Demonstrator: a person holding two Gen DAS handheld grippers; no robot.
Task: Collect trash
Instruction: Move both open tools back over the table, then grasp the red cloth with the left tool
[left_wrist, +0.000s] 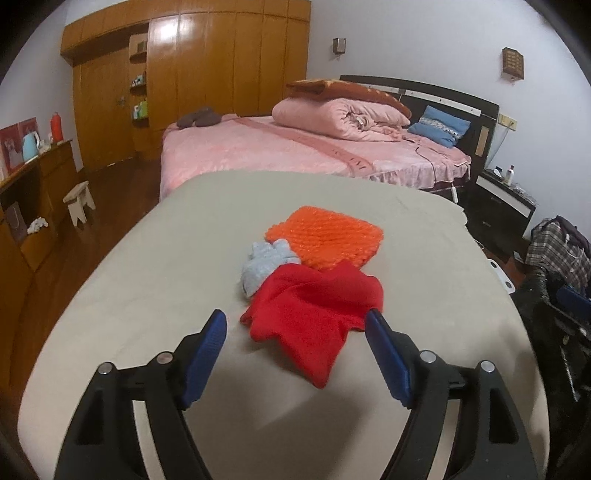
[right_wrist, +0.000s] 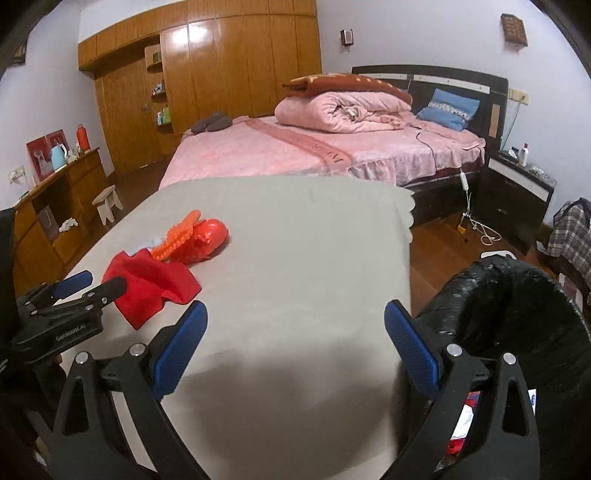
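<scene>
Left wrist: left gripper (left_wrist: 295, 325) wide open, empty, w/ red cloth (left_wrist: 314, 317) between jaws.

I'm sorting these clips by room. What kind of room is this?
A bedroom in a home, most likely: a made bed with a rolled quilt, a wooden wardrobe along the wall, and a nightstand beside the bed.

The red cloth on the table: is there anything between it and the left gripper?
Nothing visible. The left gripper is open and points straight at the red cloth, with only bare table before it. The pale blue piece lies beyond the cloth.
</scene>
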